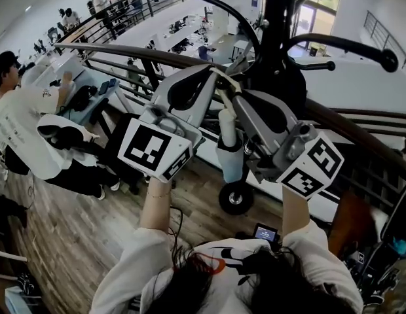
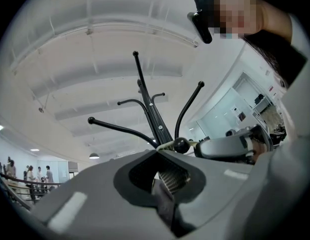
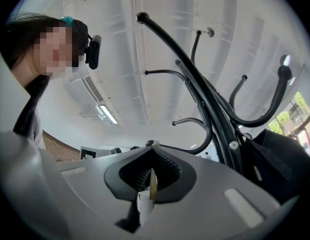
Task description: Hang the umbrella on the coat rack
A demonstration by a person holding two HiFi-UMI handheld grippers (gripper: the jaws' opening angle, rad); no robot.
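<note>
A folded pale umbrella hangs upright between my two grippers, close to the black coat rack. Its cream strap runs up through both jaw tips. My left gripper is shut on the strap. In the left gripper view the cord reaches the ball end of a rack hook. My right gripper is also shut on the strap, and the white handle shows below its jaws. The rack's curved hooks rise just beyond both grippers.
A dark bag hangs on the rack at the right. Beyond the rack a curved railing borders a drop to a lower office floor. A person in a white shirt sits at the left on the wooden floor.
</note>
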